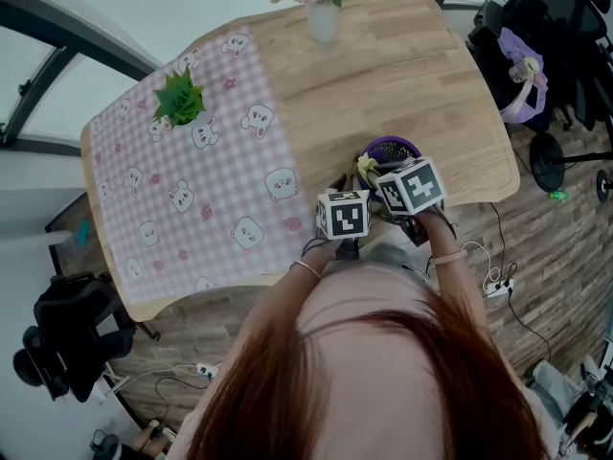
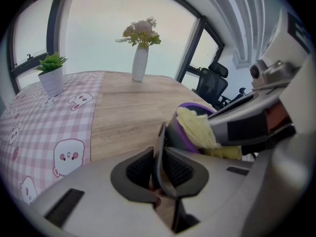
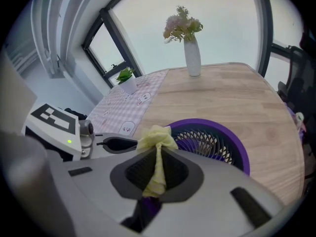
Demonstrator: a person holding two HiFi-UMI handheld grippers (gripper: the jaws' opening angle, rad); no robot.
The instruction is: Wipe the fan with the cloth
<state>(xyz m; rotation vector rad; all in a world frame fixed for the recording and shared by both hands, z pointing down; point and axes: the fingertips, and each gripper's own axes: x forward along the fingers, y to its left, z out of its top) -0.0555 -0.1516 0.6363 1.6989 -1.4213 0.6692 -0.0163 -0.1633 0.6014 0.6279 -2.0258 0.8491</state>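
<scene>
**Pinching the cloth against the fan**

My right gripper is closed tight on the yellow cloth, which bunches past its jaws onto the fan's purple rim. My left gripper clamps a thin dark edge of the fan, at the worktop's near edge.

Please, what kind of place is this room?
Probably an office or studio corner: an office chair stands beside a wooden table, tall windows rise behind it, and a power strip lies on the floor.
</scene>
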